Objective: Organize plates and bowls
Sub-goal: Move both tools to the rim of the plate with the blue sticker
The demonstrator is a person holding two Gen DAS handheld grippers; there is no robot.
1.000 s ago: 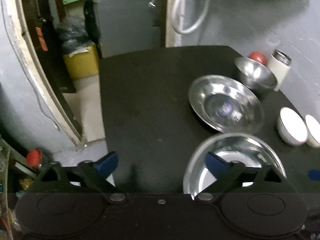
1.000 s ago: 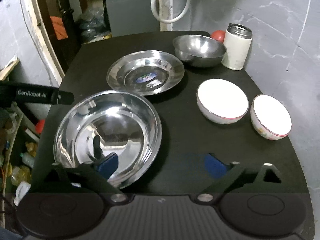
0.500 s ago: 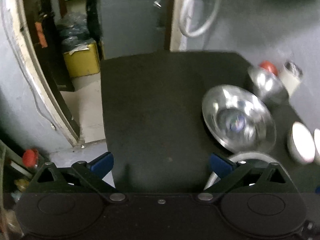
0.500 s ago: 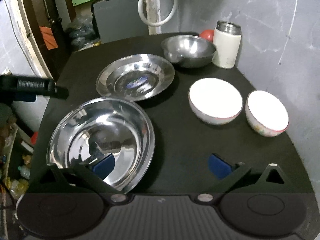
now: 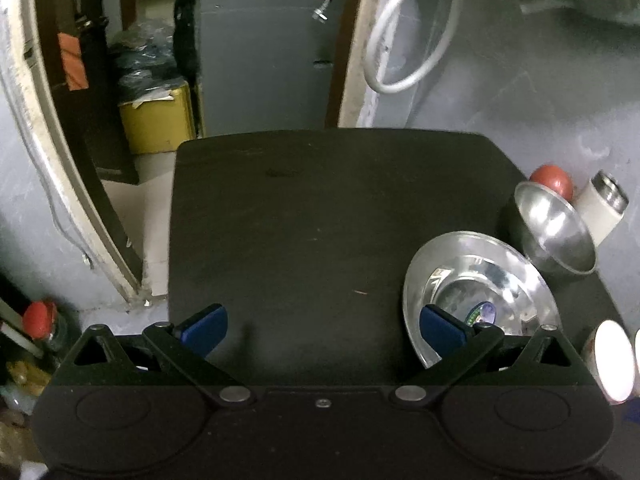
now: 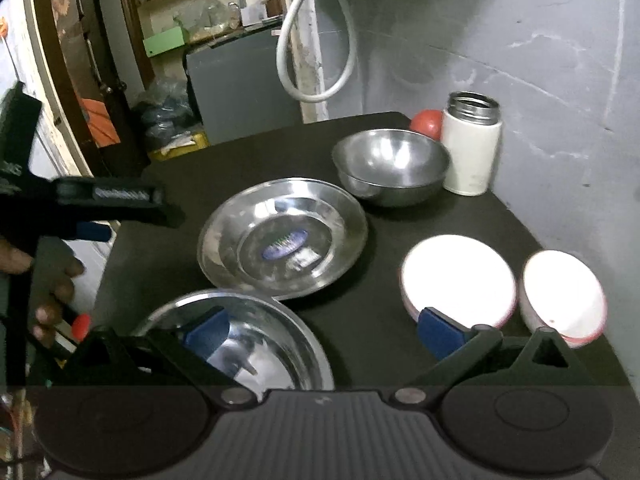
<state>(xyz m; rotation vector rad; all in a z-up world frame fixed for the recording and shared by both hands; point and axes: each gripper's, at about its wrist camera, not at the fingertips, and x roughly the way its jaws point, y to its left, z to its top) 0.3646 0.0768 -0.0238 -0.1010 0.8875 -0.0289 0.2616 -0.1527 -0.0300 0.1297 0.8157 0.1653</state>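
A steel plate with a sticker (image 6: 280, 240) lies mid-table, and a wide steel dish (image 6: 256, 344) sits in front of it. Behind the plate stands a steel bowl (image 6: 392, 164). Two white bowls (image 6: 456, 276) (image 6: 564, 292) sit side by side on the right. My right gripper (image 6: 323, 330) is open, its left finger over the wide dish and its right finger before the nearer white bowl. My left gripper (image 5: 323, 326) is open above bare table, its right fingertip overlapping the sticker plate (image 5: 480, 296). The steel bowl (image 5: 554, 232) shows at the right of the left wrist view.
A white flask (image 6: 472, 144) and a red ball (image 6: 426, 122) stand against the grey wall at the back right. A hand (image 6: 52, 276) holds the left tool at the table's left edge. The black table (image 5: 300, 220) ends at a doorway with a yellow box (image 5: 156, 120).
My left gripper has moved forward over the table, so the wide dish has left its view. My right gripper has come lower and closer to the wide dish. Both stay open.
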